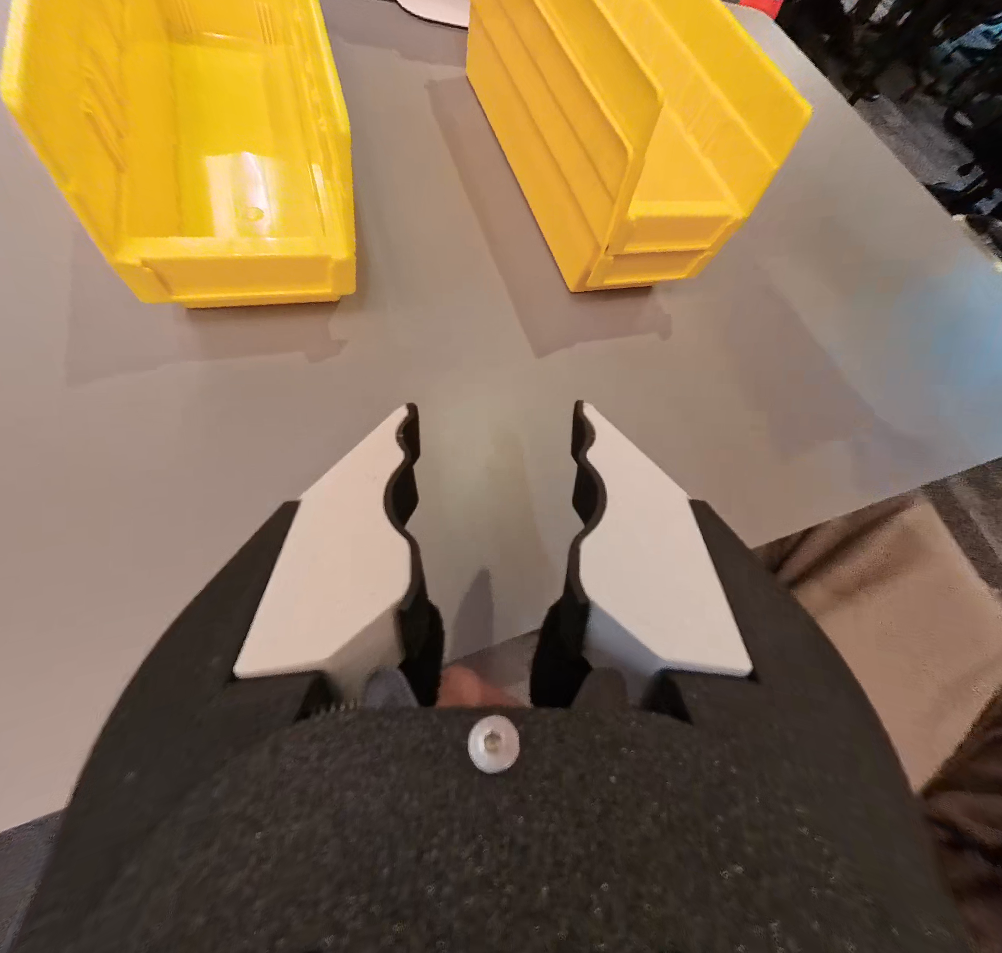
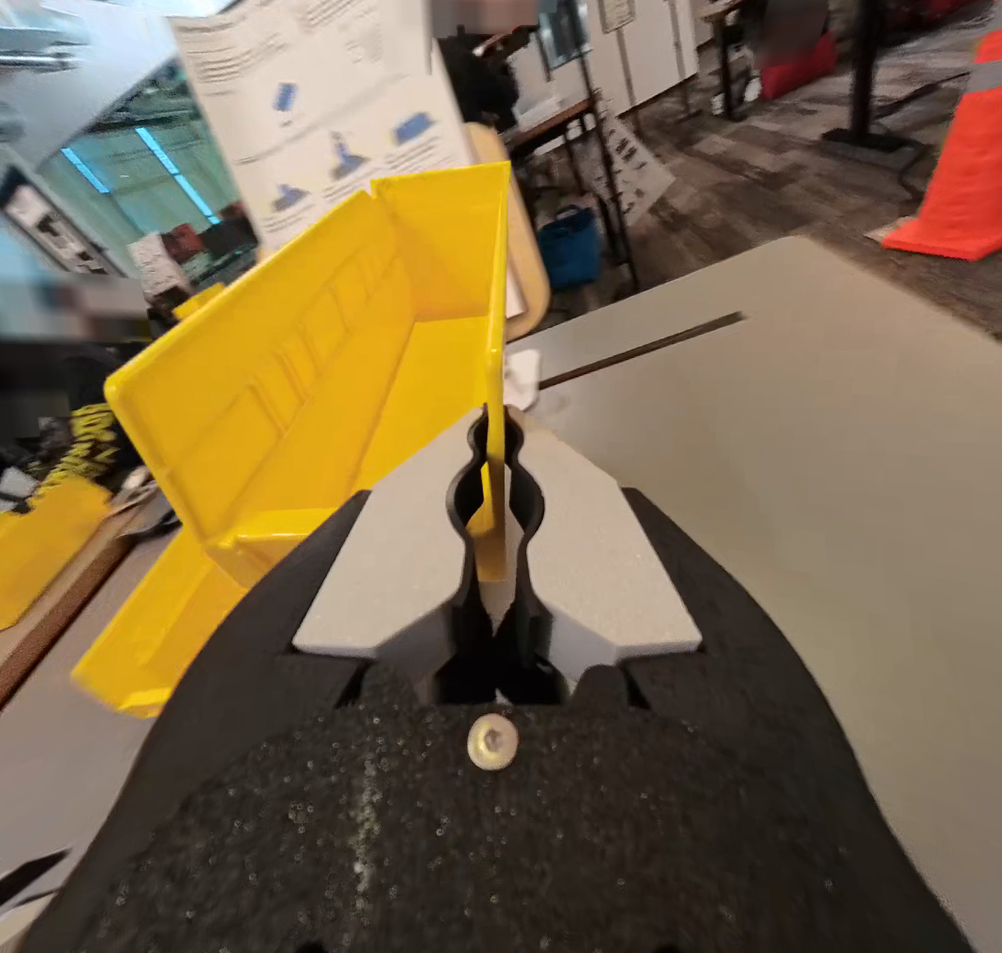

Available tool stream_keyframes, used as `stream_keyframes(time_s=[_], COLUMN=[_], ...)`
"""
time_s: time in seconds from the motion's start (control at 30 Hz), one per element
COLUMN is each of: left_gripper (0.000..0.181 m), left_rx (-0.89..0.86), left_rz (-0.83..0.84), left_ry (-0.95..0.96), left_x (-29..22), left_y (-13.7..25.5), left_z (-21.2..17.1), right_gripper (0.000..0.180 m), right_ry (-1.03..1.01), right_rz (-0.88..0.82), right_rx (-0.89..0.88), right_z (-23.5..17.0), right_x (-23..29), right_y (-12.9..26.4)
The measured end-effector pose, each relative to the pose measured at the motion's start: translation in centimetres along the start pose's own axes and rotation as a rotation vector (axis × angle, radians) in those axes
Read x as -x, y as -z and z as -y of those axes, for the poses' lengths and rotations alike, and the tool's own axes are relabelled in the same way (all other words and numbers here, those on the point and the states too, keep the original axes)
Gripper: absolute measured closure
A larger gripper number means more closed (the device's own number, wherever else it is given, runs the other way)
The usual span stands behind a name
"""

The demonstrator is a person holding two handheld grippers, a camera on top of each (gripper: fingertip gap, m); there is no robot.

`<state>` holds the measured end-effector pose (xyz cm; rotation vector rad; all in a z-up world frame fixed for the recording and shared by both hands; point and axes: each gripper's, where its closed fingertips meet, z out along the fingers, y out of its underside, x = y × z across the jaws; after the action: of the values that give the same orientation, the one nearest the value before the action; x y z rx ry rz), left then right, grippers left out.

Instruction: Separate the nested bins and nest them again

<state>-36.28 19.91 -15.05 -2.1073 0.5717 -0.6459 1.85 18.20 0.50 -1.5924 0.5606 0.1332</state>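
Closed jaws of the right gripper [image 2: 496,428] pinch the thin side wall of a yellow bin [image 2: 282,401], low centre of the right wrist view; the bin tilts up and leftward, and whether it touches the grey table [image 2: 786,439] I cannot tell. In the left wrist view, the left gripper [image 1: 496,422] hangs with jaws apart and empty above the table's near part. Beyond it, a single bin [image 1: 217,168] sits upper left, and a nested pair [image 1: 623,140] upper right, well apart. These bins look light, stiff and glossy, so probably a little slippery; the thin upright side walls or the thicker front lip seem the best places to grip.
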Motion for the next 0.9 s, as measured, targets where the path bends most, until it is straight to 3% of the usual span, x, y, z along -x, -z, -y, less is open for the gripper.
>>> stream_keyframes(time_s=[0.13, 0.27, 0.47, 0.9], left_gripper=[0.126, 0.126, 0.126, 0.126], left_rx=[-0.002, 0.003, 0.014, 0.023], left_rz=[-0.046, -0.060, -0.088, -0.116], left_ry=[0.034, 0.032, 0.038, 0.061], left_x=[-0.7, -0.8, -1.3, -1.7], left_y=[0.1, 0.1, 0.0, -0.1], left_z=[0.0, -0.1, -0.3, -0.4], right_gripper=[0.179, 0.179, 0.179, 0.179], right_ry=[-0.022, 0.031, 0.092, 0.169], right_rz=[0.086, 0.063, -0.006, -0.052], right_rx=[0.074, 0.127, 0.119, 0.106], right_z=[-3.2, -6.8, -9.7, -12.1], right_x=[7.7, 11.0, 11.7, 11.1], right_y=[-1.2, -3.5, -5.4, -7.4])
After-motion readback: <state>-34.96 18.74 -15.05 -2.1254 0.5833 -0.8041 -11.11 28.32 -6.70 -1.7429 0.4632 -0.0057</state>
